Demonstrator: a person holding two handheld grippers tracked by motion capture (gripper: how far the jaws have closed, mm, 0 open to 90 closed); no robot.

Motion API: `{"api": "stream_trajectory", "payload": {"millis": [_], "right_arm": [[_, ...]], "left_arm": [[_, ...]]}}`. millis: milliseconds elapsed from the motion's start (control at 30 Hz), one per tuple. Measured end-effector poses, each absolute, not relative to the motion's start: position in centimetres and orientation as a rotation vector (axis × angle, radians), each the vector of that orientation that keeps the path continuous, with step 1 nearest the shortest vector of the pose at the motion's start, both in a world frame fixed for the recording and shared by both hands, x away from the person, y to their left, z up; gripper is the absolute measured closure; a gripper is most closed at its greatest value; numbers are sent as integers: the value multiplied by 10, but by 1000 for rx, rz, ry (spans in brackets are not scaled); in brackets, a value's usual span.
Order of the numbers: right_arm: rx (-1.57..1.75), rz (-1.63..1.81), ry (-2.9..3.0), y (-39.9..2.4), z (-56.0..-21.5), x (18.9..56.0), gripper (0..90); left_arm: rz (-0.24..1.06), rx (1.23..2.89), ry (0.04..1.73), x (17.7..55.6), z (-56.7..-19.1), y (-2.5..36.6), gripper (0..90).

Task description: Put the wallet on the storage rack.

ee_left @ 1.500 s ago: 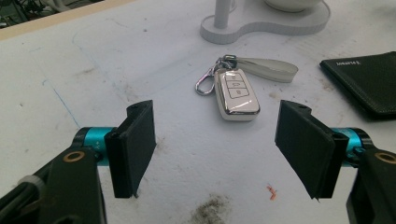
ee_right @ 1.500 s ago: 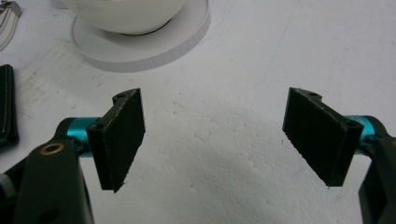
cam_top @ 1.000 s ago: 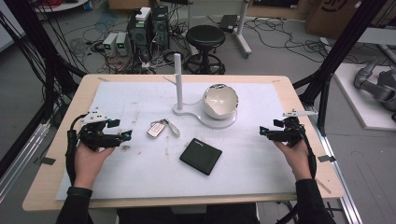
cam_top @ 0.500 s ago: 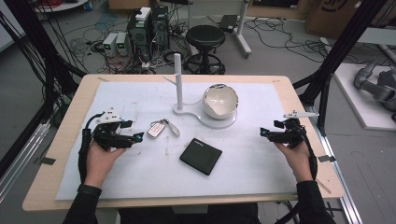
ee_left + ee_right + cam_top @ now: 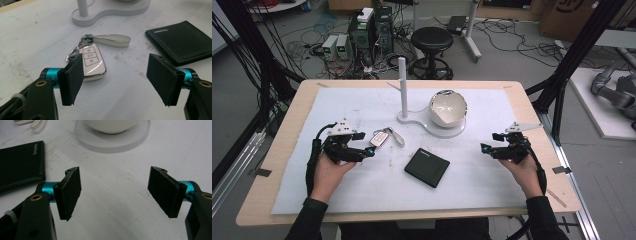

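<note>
White counter [image 5: 512, 200]: key fob [image 5: 92, 60] lies lengthwise just ahead of left gripper [image 5: 120, 80], jaws wide, empty, nearer than right gripper [image 5: 117, 192], also open.

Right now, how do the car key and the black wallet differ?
The car key is white, small and rounded, with a strap and ring; the wallet is black, larger, flat and square-cornered. The car key lies just ahead of the left gripper, beside one finger; the wallet lies farther off to one side. Both rest flat on the white mat, untouched.
</note>
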State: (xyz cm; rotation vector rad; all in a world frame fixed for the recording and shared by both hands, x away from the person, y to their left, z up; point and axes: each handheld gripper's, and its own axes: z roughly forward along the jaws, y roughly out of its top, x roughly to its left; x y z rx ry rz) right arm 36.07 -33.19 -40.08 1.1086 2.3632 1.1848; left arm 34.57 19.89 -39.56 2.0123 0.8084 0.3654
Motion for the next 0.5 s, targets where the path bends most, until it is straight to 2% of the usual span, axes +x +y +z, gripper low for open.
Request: {"api": "stream_trajectory", "payload": {"millis": [233, 500], "right_arm": [[1079, 1220, 2452, -296, -405, 351, 377], [1411, 1238, 2466, -258, -416, 337, 496]], "left_arm": [[376, 1998, 849, 349, -399, 211, 300], [374, 2007, 862, 349, -401, 212, 300]]}}
